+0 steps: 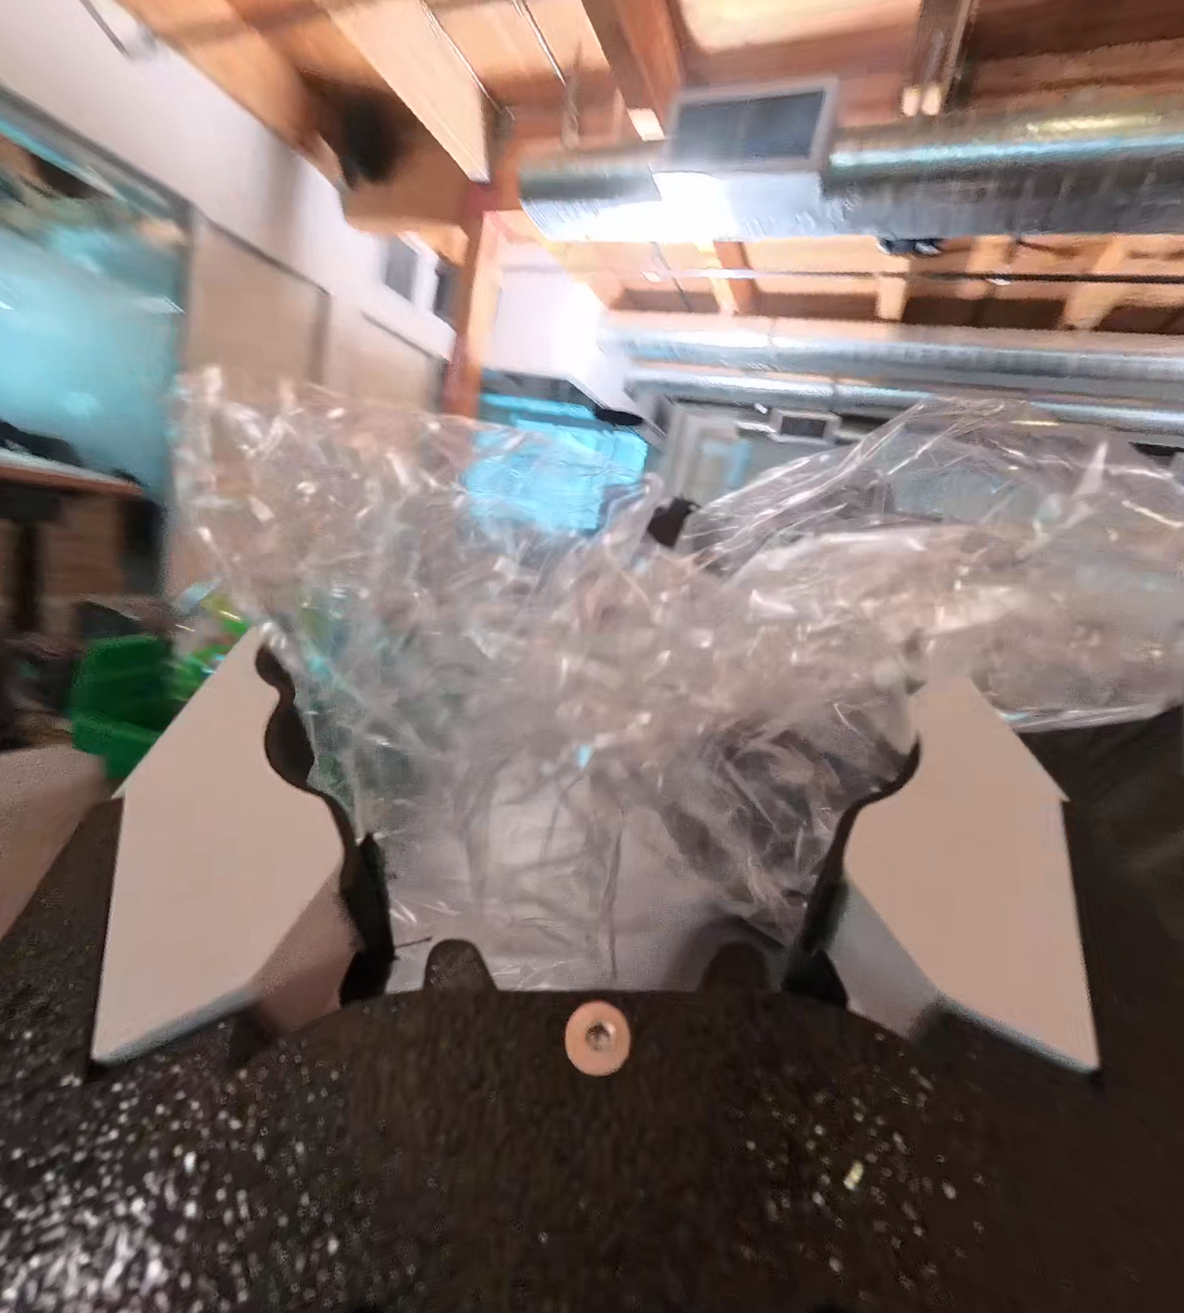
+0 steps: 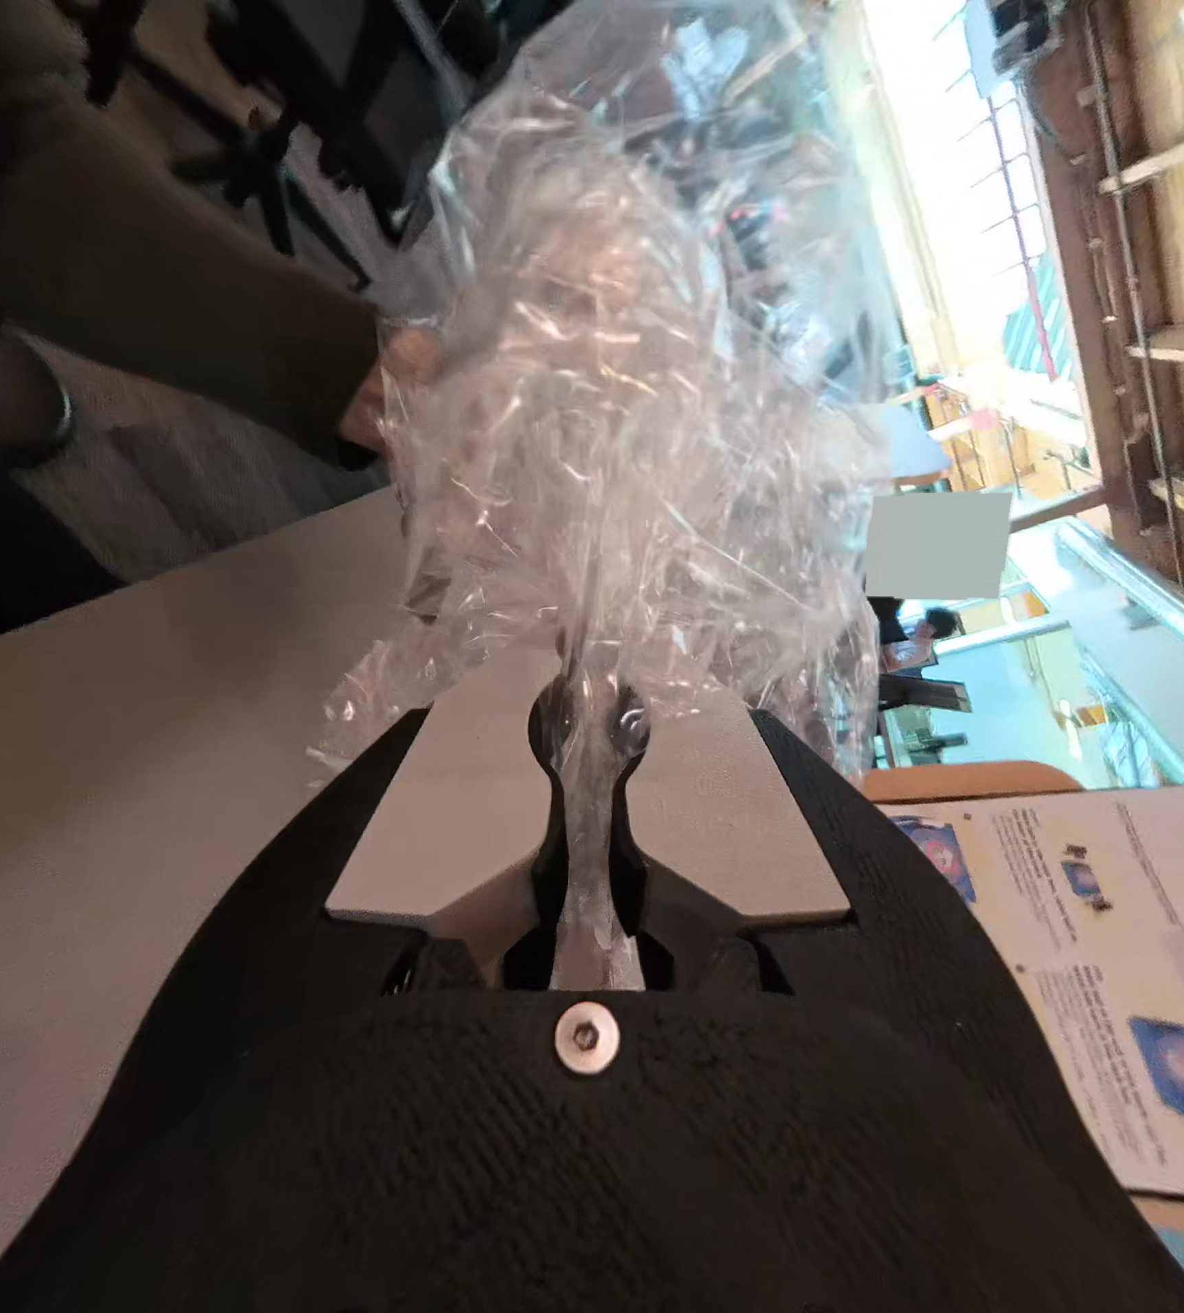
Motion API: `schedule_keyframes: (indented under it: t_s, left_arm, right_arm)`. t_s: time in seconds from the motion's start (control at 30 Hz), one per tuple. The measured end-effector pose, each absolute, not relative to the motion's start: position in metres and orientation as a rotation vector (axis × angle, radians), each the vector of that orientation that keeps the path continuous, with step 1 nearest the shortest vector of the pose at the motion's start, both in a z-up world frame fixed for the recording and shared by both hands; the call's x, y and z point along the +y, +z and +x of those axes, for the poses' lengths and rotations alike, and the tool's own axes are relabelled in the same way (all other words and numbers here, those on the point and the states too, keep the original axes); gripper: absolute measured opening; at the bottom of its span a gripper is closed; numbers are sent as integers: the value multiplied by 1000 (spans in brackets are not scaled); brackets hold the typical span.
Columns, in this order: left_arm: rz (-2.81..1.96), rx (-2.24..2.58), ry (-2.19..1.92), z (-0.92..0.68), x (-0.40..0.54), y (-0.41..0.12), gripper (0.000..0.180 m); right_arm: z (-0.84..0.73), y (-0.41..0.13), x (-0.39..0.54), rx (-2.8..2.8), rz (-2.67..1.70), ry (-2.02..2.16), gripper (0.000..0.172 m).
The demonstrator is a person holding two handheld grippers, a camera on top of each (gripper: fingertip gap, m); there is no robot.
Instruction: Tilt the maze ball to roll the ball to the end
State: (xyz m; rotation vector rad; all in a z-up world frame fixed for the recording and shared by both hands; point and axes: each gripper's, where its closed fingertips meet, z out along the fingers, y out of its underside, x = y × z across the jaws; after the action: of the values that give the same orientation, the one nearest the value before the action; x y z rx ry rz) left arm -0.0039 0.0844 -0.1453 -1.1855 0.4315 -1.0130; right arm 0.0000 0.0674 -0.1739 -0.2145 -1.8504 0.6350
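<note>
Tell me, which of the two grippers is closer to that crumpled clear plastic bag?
Right. The right gripper is pinched shut on the clear plastic bag. The left gripper stands wide open, with the bag bunched between its fingers.

An open-plan office or lab workspace in a converted industrial building. Exposed timber ceiling joists [image 1: 823, 284] at twelve o'clock carry silver ventilation ducts [image 1: 1001, 163] at one o'clock. Glass partitions [image 1: 42, 305] stand at ten o'clock, green storage bins [image 1: 120, 696] at nine, printed instruction sheets [image 2: 1107, 959] on a table [image 2: 113, 781].
</note>
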Motion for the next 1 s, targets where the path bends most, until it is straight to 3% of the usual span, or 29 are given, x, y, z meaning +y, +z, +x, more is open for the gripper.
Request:
schedule_keyframes:
  t_s: [0.03, 0.07, 0.1, 0.17, 0.27, 0.33, 0.4, 0.47, 0.5, 0.67, 0.7, 0.93, 1.0]
  left_arm:
    - [-1206, 476, -1079, 6, 82, -148, 154]
    - [-1214, 510, -1127, 12, 80, -150, 138]
    - [-1199, 536, -1151, 15, 78, -150, 106]
    - [-1176, 505, -1105, 13, 83, -148, 64]
    - [-1195, 454, -927, 1, 95, -152, 7]
    - [-1178, 426, -800, -14, 96, -151, 0]
    - [-1174, 436, -646, -27, 93, -152, 0]
    - [-1107, 548, -573, -25, 77, -149, 0]
    - [-1084, 609, -568, -20, 69, -149, 0]
    - [-1014, 819, -607, 3, 47, -154, 0]
    - [-1028, 842, -609, 8, 48, -157, 0]
    - [-1092, 670, -508, 0, 78, -161, 1]
    - [-997, 526, -522, -21, 74, -147, 18]
  right_arm:
    - [-2, -180, 65, -1879, -199, 595, 0]
    - [-4, -188, 65, -1912, -199, 553, 0]
    - [-6, -196, 67, -1951, -214, 509, 0]
    - [-12, -209, 74, -2001, -271, 445, 0]
    - [-16, -218, 86, -2034, -429, 443, 34]
    - [-8, -218, 89, -2065, -561, 548, 58]
    - [9, -217, 87, -2116, -736, 755, 113]
    - [13, -202, 95, -2036, -835, 897, 151]
    - [9, -192, 104, -1949, -845, 914, 160]
    - [-12, -190, 90, -1900, -846, 1084, 160]
    - [-13, -198, 78, -1964, -832, 1111, 153]
    - [-26, -219, 62, -2077, -721, 948, 44]
    - [-25, -206, 71, -2005, -705, 935, 19]
